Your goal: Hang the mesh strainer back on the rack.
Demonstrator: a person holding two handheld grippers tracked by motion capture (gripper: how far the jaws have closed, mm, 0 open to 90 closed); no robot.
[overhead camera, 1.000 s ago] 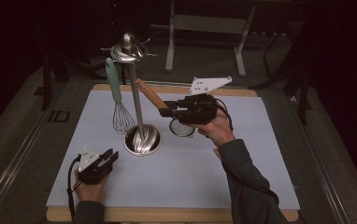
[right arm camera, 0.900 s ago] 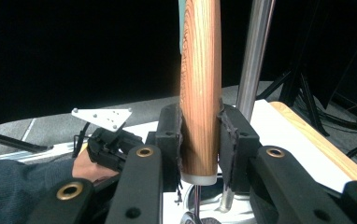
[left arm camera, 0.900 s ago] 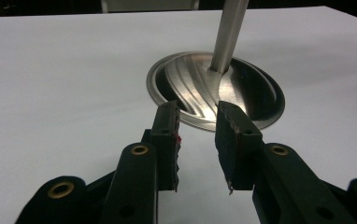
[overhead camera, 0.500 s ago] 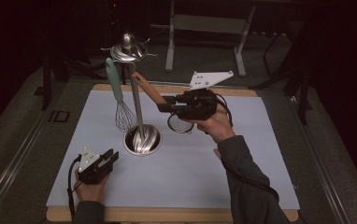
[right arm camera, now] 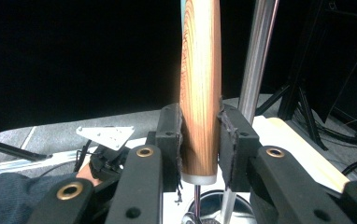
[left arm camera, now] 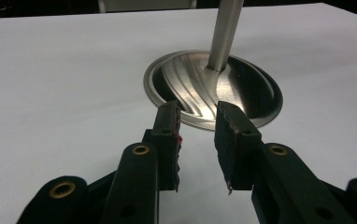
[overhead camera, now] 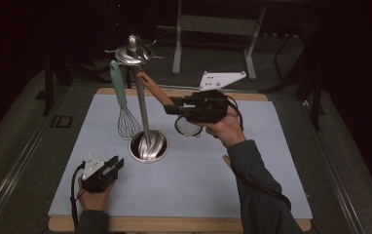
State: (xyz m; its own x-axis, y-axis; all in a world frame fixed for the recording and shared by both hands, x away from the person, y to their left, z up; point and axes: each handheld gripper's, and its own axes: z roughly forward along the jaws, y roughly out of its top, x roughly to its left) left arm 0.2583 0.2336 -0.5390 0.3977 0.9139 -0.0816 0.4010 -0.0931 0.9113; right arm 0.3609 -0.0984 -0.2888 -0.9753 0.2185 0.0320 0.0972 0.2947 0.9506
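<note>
A steel utensil stand (overhead camera: 141, 105) rises from a round base (overhead camera: 148, 146) on the pale mat. Its hooked crown (overhead camera: 133, 52) carries a hanging whisk (overhead camera: 120, 97) with a teal handle. My right gripper (overhead camera: 174, 106) is shut on the wooden handle (overhead camera: 154, 91) of a small strainer, whose mesh ring (overhead camera: 188, 126) hangs below the hand. The handle tip points up-left, close to the pole under the crown. In the right gripper view the handle (right arm camera: 200, 70) stands clamped in that gripper (right arm camera: 200, 135), with the pole (right arm camera: 258, 56) just behind. My left gripper (overhead camera: 115, 165) rests open at the front left, facing the base (left arm camera: 242, 93).
The mat (overhead camera: 252, 161) lies on a wooden board with its edge at the front (overhead camera: 174, 224). A metal frame (overhead camera: 213, 29) stands on the floor behind the table. The surroundings are dark.
My right gripper has lifted the strainer slightly and moved it left, bringing the handle tip nearer the stand's crown. The left gripper has stayed in place.
</note>
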